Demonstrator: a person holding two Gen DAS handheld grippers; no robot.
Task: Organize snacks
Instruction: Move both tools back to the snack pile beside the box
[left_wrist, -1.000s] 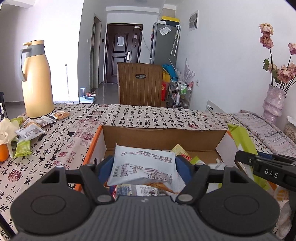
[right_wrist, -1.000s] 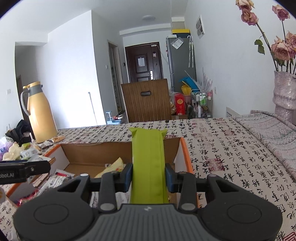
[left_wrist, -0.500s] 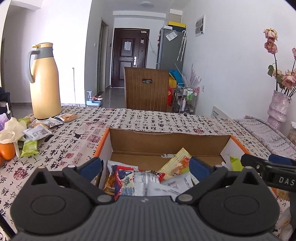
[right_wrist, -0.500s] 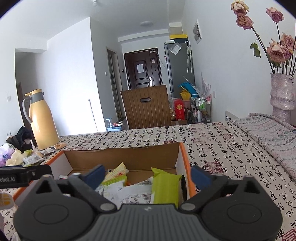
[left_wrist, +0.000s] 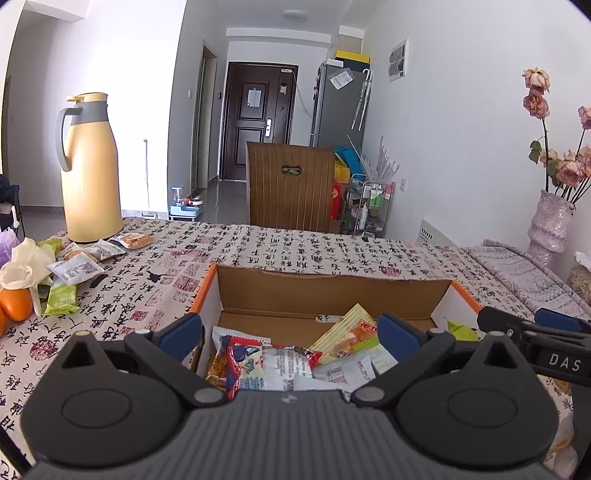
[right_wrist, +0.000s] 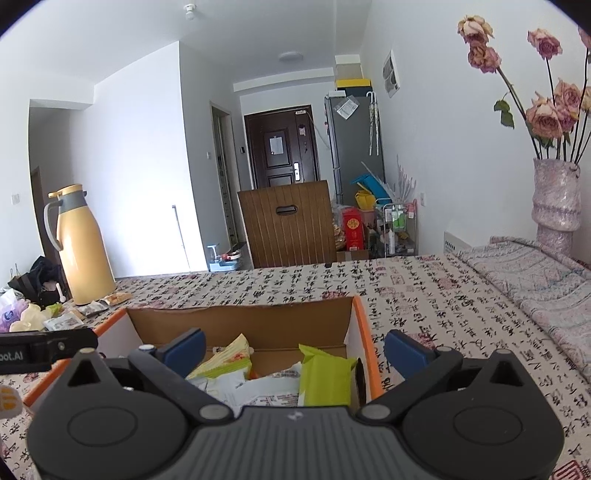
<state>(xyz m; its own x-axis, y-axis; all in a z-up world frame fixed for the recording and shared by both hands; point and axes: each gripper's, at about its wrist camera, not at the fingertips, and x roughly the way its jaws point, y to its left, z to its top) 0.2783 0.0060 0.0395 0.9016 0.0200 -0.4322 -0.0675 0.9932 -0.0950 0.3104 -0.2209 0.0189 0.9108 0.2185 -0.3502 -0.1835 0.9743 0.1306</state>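
An open cardboard box (left_wrist: 332, 291) with orange outer sides sits on the patterned tablecloth and holds several snack packets (left_wrist: 273, 365). My left gripper (left_wrist: 290, 332) is open and empty, raised above the box's near left part. My right gripper (right_wrist: 295, 349) is open and empty above the box's (right_wrist: 240, 325) near right part. A green packet (right_wrist: 325, 380) lies at the box's right end. More loose snack packets (left_wrist: 74, 269) lie on the table at the far left, near the jug.
A tall yellow thermos jug (left_wrist: 88, 170) stands at the far left of the table. Oranges (left_wrist: 14, 304) and a white bag lie at the left edge. A vase of dried roses (right_wrist: 556, 199) stands at the right. A wooden chair back (left_wrist: 291, 192) rises behind the table.
Both grippers opened and released their packets into the box: the left a white packet, the right a green one. Both have since risen slightly.
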